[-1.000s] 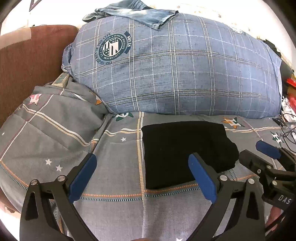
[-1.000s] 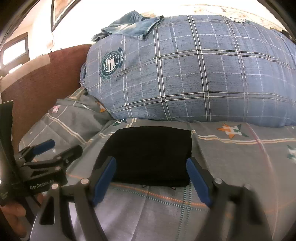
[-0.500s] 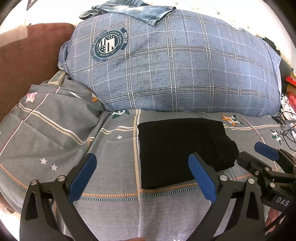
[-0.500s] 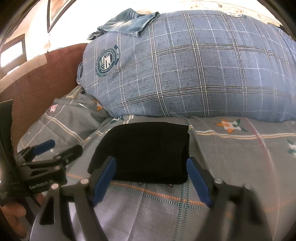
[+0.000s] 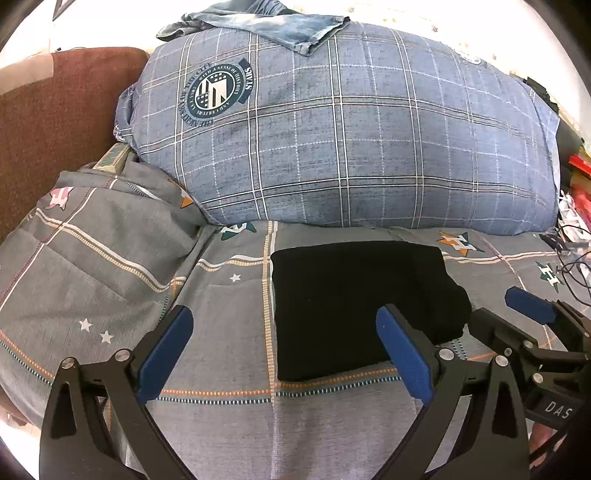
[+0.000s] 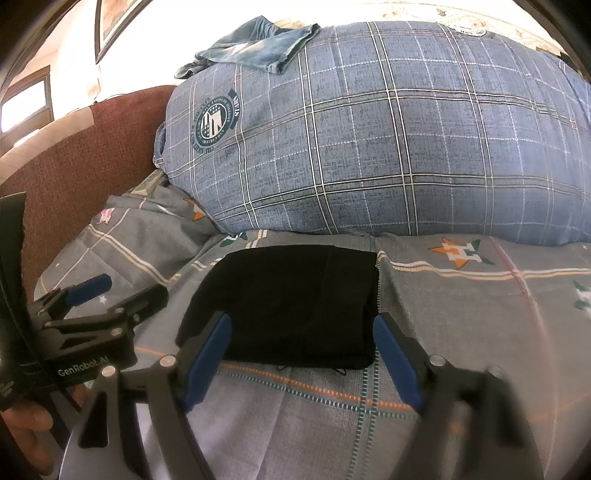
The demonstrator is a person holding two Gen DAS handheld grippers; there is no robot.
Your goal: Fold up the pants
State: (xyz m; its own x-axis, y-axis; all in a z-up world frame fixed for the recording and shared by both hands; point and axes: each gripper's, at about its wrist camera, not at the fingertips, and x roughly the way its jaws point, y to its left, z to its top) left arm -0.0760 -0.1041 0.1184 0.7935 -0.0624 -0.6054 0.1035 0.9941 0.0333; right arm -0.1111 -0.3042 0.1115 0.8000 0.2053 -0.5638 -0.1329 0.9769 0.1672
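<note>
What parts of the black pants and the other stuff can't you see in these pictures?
- Black pants: inner layers hidden by the top fold, both views.
- Pants' near right corner: covered by the left gripper finger, left wrist view.
- Clutter at right: cut by the edge, too small.
- Right gripper base: blurred, right wrist view.

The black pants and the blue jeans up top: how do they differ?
The black pants lie folded into a neat flat rectangle on the grey bedspread; the blue jeans sprawl rumpled atop the big plaid pillow. The pants are solid black, the jeans faded blue. Neither is held by any jaws.
</note>
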